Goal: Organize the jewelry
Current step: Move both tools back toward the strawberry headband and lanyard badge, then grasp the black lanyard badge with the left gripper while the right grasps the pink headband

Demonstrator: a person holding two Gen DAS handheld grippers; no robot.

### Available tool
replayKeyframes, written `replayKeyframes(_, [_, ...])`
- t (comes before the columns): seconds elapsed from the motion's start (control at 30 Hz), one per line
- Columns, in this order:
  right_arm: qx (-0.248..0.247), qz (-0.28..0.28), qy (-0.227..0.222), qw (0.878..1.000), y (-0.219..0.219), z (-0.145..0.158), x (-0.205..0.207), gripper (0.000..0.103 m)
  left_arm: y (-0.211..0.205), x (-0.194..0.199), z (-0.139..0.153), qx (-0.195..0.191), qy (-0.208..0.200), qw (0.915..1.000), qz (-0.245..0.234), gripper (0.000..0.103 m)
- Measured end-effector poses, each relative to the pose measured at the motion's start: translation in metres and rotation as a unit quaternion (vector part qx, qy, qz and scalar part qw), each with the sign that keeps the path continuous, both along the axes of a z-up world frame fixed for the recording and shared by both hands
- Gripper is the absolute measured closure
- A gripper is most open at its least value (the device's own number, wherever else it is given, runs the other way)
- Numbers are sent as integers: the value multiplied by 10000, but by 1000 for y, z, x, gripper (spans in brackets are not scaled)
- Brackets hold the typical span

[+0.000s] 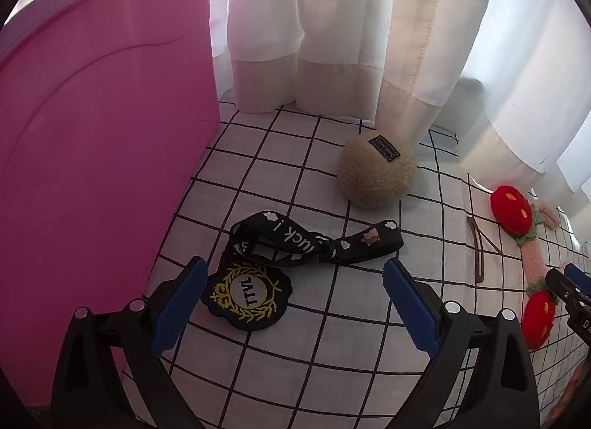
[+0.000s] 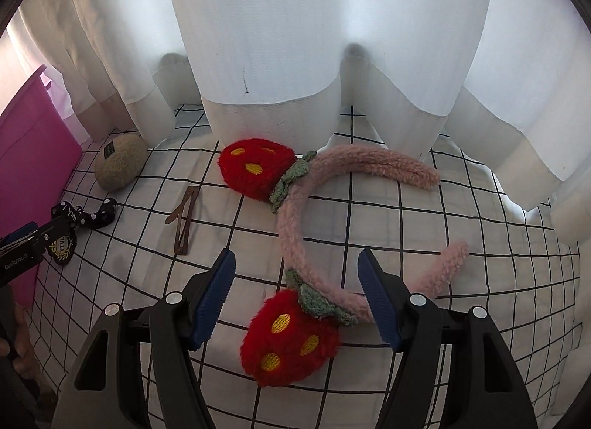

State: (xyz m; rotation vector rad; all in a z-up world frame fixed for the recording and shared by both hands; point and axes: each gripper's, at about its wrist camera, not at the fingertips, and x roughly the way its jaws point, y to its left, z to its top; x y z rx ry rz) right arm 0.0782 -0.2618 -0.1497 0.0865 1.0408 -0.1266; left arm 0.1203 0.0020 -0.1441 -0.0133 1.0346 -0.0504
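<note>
Left claw (image 1: 291,303) and right claw (image 2: 295,292) — both agape, empty, angled downward.

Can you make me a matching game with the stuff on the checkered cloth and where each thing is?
Things:
1. strawberry headband
2. brown hair clip
3. fuzzy tan ball
4. black strap with badge

Places:
A. nearest the pink bin
B. by the white curtain
C. in front of the open right gripper
D. between strap and headband

Pairs: 1-C, 2-D, 3-B, 4-A
</note>
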Motion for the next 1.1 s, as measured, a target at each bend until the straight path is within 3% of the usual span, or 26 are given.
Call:
replayKeyframes(0.13, [-3,-17,90,10000,-2,-9,4,37,4,9,-15,212,137,9997,33,9])
replayKeyframes(0.6, [-45,-82,345,9994,-5,-29,25,37,3,30,-43,245,361,9990,-3,9])
replayKeyframes(0.87, [-125,-126,476,9987,-6,-40,41,37,-2,33,-51,351,285,9990,-25,6])
replayKeyframes(1.1, [-135,-180,376,9990,-12,-43,51,23,3,30,-54,187,212,9996,65,5])
